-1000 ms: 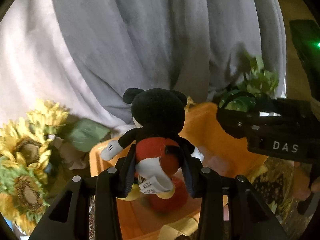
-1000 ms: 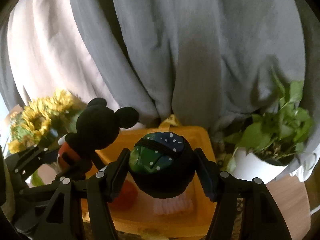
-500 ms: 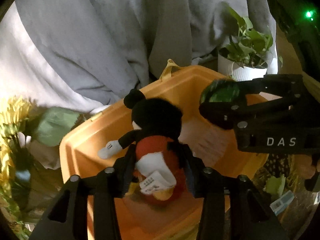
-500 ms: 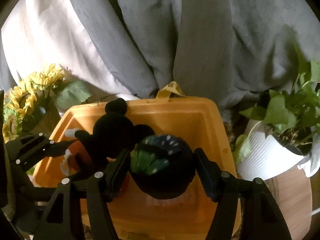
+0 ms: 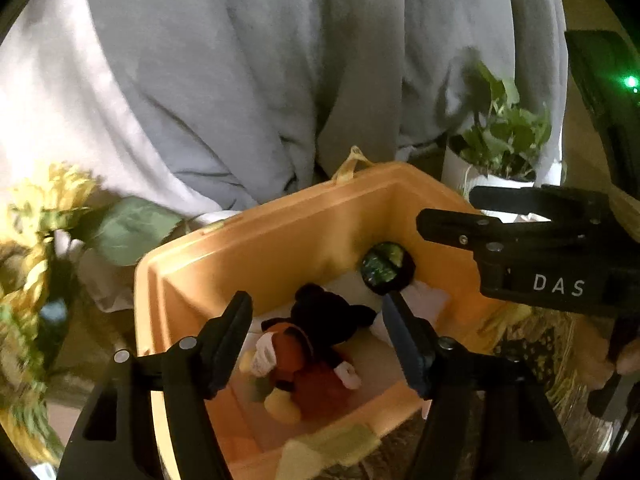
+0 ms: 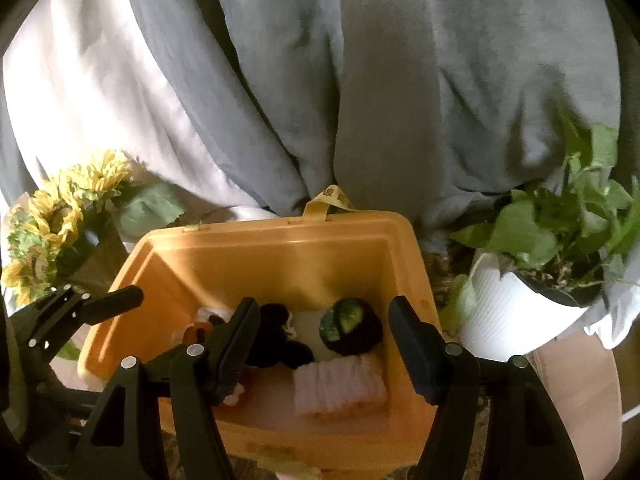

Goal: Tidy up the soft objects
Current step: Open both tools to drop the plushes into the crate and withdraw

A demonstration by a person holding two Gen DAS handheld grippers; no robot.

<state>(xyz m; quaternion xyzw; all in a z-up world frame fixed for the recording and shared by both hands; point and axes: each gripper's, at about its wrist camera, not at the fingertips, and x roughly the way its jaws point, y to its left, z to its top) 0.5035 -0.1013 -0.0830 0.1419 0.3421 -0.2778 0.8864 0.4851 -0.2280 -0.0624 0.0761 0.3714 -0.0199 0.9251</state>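
Orange bin point(image 6: 280, 240) holds mouse plush point(image 5: 316, 344), dark ball point(image 6: 352, 330).

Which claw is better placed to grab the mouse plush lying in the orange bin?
Left. The open left claw frames the mouse plush between its fingers. The right claw, also open, is centred nearer the round dark toy, with the plush off-centre, partly behind one finger.
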